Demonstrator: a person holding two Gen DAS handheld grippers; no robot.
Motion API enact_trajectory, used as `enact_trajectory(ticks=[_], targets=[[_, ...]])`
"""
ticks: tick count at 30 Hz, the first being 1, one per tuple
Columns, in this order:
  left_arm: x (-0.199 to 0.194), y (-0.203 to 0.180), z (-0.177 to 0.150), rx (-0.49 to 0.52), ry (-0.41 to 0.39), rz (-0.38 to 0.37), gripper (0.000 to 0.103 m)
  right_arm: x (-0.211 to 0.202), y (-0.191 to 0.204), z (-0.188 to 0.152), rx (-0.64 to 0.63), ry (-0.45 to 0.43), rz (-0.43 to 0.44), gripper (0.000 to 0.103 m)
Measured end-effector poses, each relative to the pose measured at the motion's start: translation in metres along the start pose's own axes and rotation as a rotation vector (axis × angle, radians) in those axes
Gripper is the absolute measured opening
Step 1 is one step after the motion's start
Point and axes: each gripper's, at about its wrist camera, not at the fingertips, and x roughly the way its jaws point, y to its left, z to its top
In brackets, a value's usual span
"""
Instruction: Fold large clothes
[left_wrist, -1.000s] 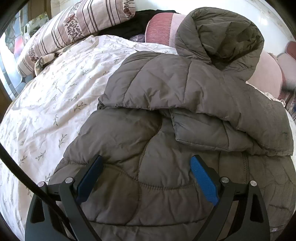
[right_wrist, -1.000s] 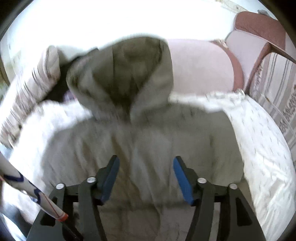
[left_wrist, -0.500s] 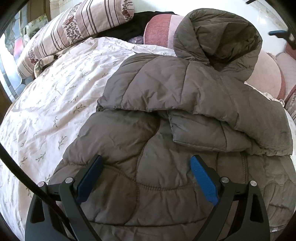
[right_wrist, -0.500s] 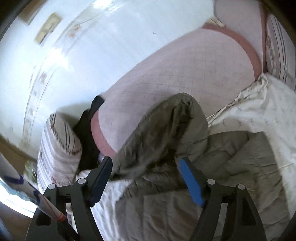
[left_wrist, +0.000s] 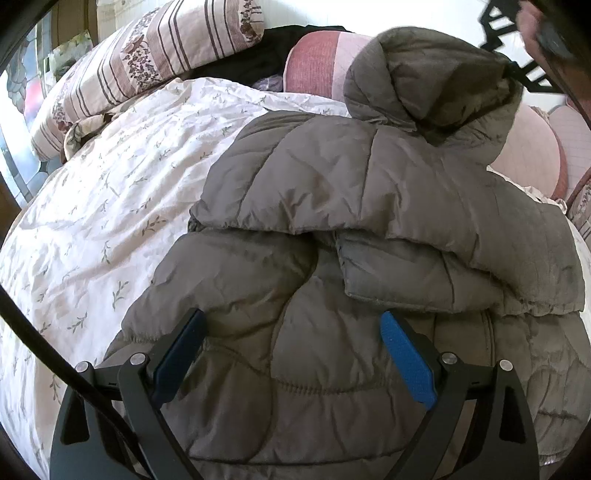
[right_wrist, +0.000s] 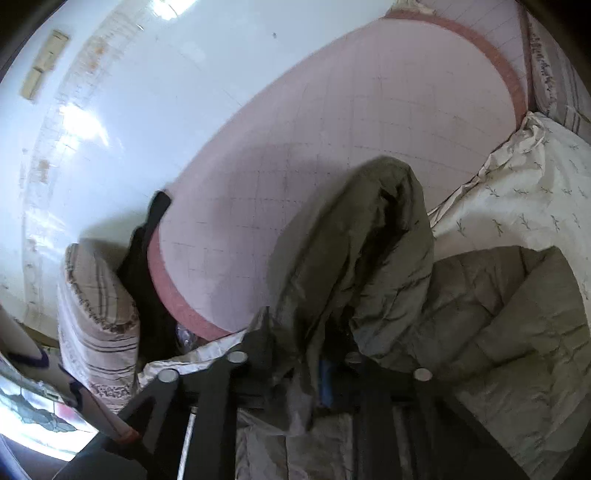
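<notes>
Grey-brown quilted jacket fills mid-frame; right gripper pinches its hood, left gripper hovers wide; fold hood down evenly.

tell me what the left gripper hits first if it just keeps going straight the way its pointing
Most likely the grey puffer jacket. The left gripper hangs open over its quilted lower body, so going on it should meet that padding, or the folded sleeve just beyond. Depth is hard to judge through the fisheye.

Striped pillow, pink cushion — on floral bedsheet.
</notes>
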Motion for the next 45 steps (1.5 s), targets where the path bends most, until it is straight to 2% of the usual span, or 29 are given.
enact_trajectory(ticks=[4, 7, 12, 17, 20, 22, 26, 30, 33, 35, 37, 38, 41, 43, 45], targets=[[-0.003, 0.003, 0.001, -0.015, -0.007, -0.007, 0.095, -0.032, -0.008, -0.032, -0.093, -0.058, 0.014, 0.011], [-0.008, 0.007, 0.002, -0.032, -0.024, -0.014, 0.095, -0.066, -0.026, -0.066, -0.129, -0.097, 0.055, 0.01], [-0.022, 0.012, 0.007, -0.051, -0.086, -0.028, 0.095, -0.109, -0.066, -0.135, -0.177, -0.097, 0.077, 0.009], [-0.042, 0.019, 0.019, -0.073, -0.208, -0.037, 0.095, -0.12, -0.113, -0.187, -0.185, -0.072, 0.038, 0.009], [-0.04, 0.009, 0.027, -0.054, -0.223, -0.065, 0.095, -0.099, -0.134, -0.202, -0.217, -0.037, -0.017, 0.009], [-0.034, -0.003, 0.031, -0.022, -0.22, -0.102, 0.095, -0.083, -0.144, -0.206, -0.224, -0.006, -0.035, 0.009], [-0.02, -0.038, 0.035, 0.1, -0.237, -0.102, 0.095, -0.062, -0.16, -0.21, -0.23, 0.025, -0.031, 0.009], [-0.006, -0.053, 0.041, 0.114, -0.226, -0.131, 0.095, -0.05, -0.166, -0.213, -0.255, 0.035, -0.032, 0.01], [0.01, -0.057, 0.042, 0.126, -0.172, -0.088, 0.095, -0.047, -0.17, -0.211, -0.248, 0.051, -0.016, 0.011], [0.024, -0.056, 0.043, 0.124, -0.116, -0.073, 0.096, -0.046, -0.17, -0.208, -0.236, 0.069, -0.007, 0.019], [0.028, -0.051, 0.039, 0.098, -0.095, -0.081, 0.099, -0.052, -0.175, -0.203, -0.222, 0.08, -0.014, 0.032], [0.028, -0.049, 0.038, 0.09, -0.093, -0.087, 0.099, -0.059, -0.175, -0.2, -0.225, 0.078, -0.023, 0.033], [0.026, -0.049, 0.035, 0.109, -0.107, -0.073, 0.099, -0.084, -0.172, -0.195, -0.219, 0.048, -0.026, 0.033], [0.027, -0.049, 0.034, 0.117, -0.114, -0.065, 0.099, -0.11, -0.166, -0.189, -0.225, -0.039, -0.074, 0.033], [0.026, -0.049, 0.032, 0.116, -0.117, -0.066, 0.099, -0.136, -0.157, -0.186, -0.272, -0.18, -0.161, 0.034]])
